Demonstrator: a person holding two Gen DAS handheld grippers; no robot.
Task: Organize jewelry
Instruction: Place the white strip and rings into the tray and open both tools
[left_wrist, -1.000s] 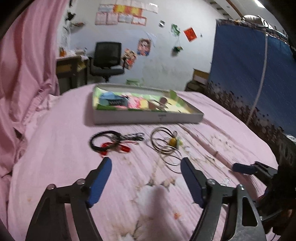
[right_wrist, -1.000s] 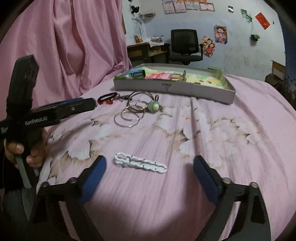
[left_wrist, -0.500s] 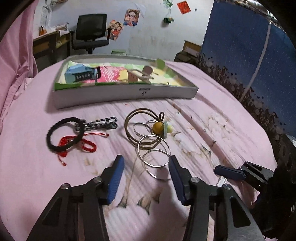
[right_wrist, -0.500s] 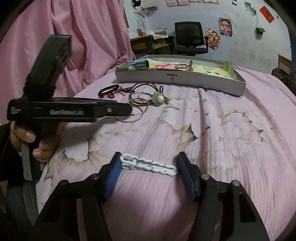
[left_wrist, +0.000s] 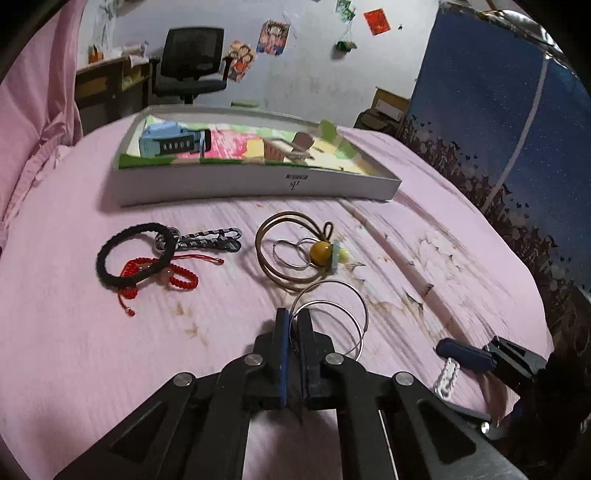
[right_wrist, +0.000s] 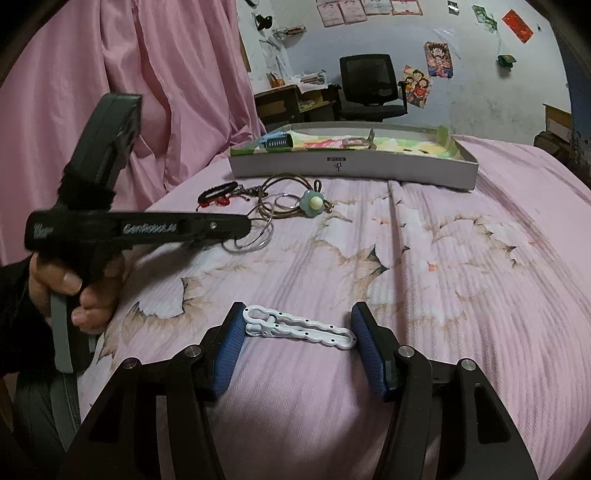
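Observation:
My left gripper (left_wrist: 293, 321) is shut on the near edge of the silver hoop rings (left_wrist: 332, 314), which lie on the pink bedspread. From the right wrist view, that same left gripper (right_wrist: 251, 221) is seen side-on, pinching the rings (right_wrist: 255, 236). My right gripper (right_wrist: 297, 328) stands open around a white clip (right_wrist: 299, 326) that lies flat, with its blue pads at the clip's two ends. A brown hair tie with a yellow bead (left_wrist: 321, 251) sits just beyond the rings. A black bracelet (left_wrist: 136, 254), a red cord bracelet (left_wrist: 159, 277) and a braided strap (left_wrist: 210, 238) lie to the left.
A shallow white box (left_wrist: 258, 181) with a colourful lining and a few small items stands at the far side of the bed. A pink curtain (right_wrist: 110, 74) hangs on the left and a blue cloth (left_wrist: 498, 110) on the right. A person's hand (right_wrist: 74, 288) holds the left gripper's handle.
My left gripper moved forward and shut on the silver rings. My right gripper came down over the white clip and narrowed until its pads reached the clip's ends.

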